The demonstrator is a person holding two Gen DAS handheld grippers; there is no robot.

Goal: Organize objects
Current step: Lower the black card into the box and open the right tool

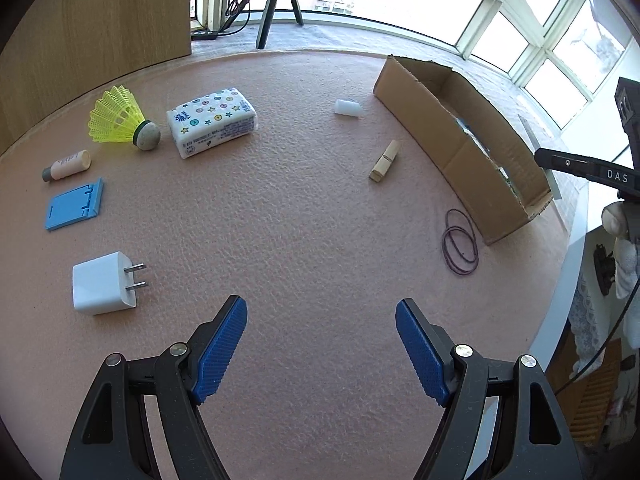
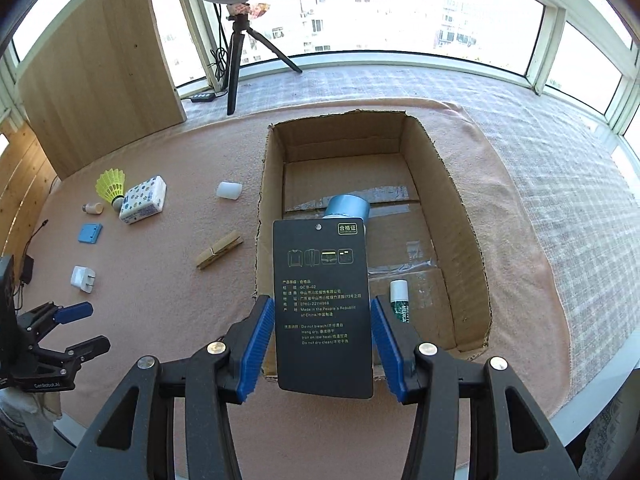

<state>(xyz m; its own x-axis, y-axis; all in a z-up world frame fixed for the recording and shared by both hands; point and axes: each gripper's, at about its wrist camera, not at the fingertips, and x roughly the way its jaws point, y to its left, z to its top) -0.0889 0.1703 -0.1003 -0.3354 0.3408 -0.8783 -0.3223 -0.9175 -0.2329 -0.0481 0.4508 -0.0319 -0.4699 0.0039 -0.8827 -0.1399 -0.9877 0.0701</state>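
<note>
1. My right tongs [image 2: 322, 338] were clenched on a black garment tag [image 2: 322, 308], held upright above the near wall of the cardboard box [image 2: 464, 240].
2. My left tongs [image 1: 321, 350] stood released, nothing between them, over the pink surface [image 1: 304, 208].
3. Shuttlecock [image 1: 116, 116], tissue pack [image 1: 211, 121], charger plug [image 1: 105, 282] and clothespin [image 1: 385, 160] lay outside the box.

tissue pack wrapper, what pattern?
White tissue pack printed with small coloured circles and stars, plus blue text. Clearest in the left wrist view.
</note>
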